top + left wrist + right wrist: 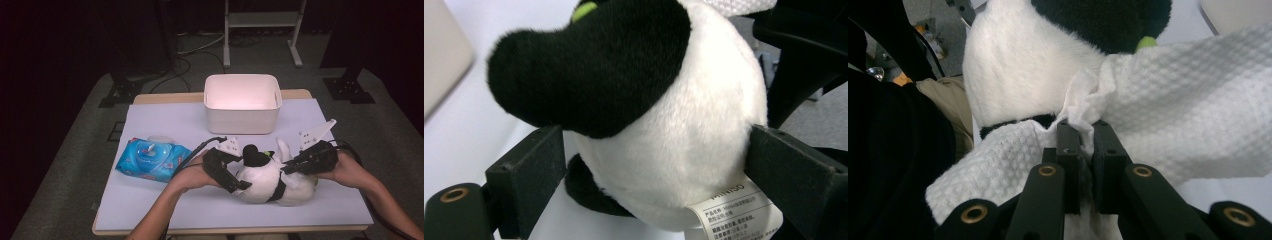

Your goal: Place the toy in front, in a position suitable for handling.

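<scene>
Fluffy round plush toy (674,135), dimpled wipe (1188,115)

Plush toy (664,125) cut off at top edge; label (736,212) print too small.

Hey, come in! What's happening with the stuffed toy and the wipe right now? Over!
Left gripper wide around plush toy. Right gripper shut on white wipe, against toy. Nothing in the way.

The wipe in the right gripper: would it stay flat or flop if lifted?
Probably flop: the wipe bunches into folds where the right gripper pinches it and drapes over the plush toy. It looks thin, so likely very light and easy to tear.
</scene>
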`<state>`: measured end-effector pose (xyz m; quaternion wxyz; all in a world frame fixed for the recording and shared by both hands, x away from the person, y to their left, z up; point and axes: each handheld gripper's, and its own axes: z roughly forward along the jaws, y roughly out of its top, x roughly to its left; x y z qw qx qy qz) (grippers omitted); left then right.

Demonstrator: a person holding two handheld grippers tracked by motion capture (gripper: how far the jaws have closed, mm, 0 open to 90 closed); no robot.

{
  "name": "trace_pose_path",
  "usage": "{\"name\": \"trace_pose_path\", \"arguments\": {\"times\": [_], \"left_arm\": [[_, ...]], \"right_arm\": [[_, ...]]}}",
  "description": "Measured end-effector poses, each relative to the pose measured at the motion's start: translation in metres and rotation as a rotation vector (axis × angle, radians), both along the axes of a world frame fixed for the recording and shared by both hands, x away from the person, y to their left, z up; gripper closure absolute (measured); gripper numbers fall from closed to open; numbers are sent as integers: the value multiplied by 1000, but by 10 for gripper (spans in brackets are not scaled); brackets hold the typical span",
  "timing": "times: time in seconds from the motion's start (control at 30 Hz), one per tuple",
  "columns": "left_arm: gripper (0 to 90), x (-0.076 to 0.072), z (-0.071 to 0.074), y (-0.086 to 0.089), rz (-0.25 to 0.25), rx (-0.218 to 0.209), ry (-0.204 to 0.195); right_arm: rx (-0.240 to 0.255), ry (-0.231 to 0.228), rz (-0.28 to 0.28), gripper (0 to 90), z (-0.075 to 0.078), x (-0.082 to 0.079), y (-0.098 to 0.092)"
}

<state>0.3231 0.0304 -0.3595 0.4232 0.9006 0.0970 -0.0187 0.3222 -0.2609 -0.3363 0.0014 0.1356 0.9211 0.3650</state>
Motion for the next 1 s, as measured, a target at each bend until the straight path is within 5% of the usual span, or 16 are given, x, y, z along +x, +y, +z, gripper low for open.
{"name": "trace_pose_path", "arguments": {"times": [0.67,0.83,1.0], "left_arm": [[36,0,-28,-10,-51,-43,116],[195,1,-23,-6,-46,-71,103],[239,4,-10,0,-39,-79,88]], "right_arm": [[23,15,8,833,-5,-6,-3],[32,13,7,832,-6,-6,-2],[64,-3,9,833,-1,-3,0]]}}
